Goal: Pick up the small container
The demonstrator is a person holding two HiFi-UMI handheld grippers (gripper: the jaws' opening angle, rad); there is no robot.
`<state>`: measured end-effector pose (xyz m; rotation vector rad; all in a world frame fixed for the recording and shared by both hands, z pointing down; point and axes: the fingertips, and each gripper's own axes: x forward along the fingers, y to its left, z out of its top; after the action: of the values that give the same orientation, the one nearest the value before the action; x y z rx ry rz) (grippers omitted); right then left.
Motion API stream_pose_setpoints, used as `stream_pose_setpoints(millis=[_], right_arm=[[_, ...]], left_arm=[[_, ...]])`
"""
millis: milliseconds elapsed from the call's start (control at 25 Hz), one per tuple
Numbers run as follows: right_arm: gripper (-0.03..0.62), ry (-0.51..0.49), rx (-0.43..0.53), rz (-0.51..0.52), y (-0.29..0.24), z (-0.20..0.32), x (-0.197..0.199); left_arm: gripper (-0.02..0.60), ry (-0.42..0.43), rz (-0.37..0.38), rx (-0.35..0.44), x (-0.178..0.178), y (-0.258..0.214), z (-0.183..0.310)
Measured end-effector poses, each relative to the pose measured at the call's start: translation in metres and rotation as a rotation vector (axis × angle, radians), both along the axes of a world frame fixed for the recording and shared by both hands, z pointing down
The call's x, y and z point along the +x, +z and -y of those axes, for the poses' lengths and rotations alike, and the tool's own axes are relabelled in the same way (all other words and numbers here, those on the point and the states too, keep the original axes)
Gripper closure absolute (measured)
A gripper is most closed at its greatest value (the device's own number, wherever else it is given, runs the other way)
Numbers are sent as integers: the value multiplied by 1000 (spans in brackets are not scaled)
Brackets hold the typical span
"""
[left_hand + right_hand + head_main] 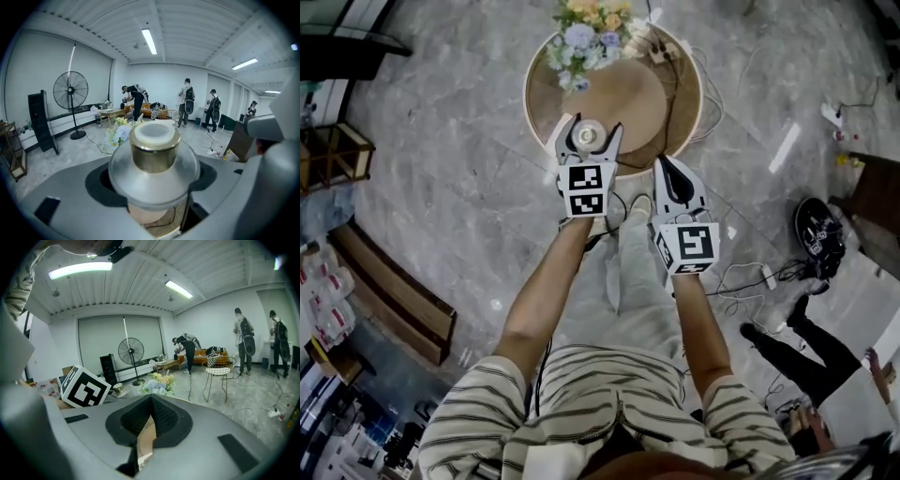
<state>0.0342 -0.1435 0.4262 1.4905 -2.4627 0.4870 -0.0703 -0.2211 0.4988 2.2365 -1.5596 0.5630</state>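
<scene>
I see the small container (154, 159) upright, gripped between my left gripper's (591, 125) jaws over the round table's (534, 75) near edge: frosted clear body, gold collar, white top.

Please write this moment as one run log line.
left gripper: shut on small container | right gripper: shut, empty | flowers: on round table

A round wooden table (639, 105) stands on a grey marble floor (469, 169). A bunch of pale blue, white and yellow flowers (586, 36) lies at the table's far edge. A black cable (674, 98) runs across the table's right side, beside the flowers.
</scene>
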Motion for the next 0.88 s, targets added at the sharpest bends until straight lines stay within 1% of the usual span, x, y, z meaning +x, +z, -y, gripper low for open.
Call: stream_pose_setpoints(millis=[280,640,880], right_arm=[[586,8,24,7,-50,-9,-2],[586,8,59,20,-103,-17,-5],[586,4,90,27,-140,-23,-9]], left_arm=[[252,9,-17,20,-8,-64,-21],[252,6,-48,43,-9,-130,-41],[252,24,-57,92,-6,-181,-51]])
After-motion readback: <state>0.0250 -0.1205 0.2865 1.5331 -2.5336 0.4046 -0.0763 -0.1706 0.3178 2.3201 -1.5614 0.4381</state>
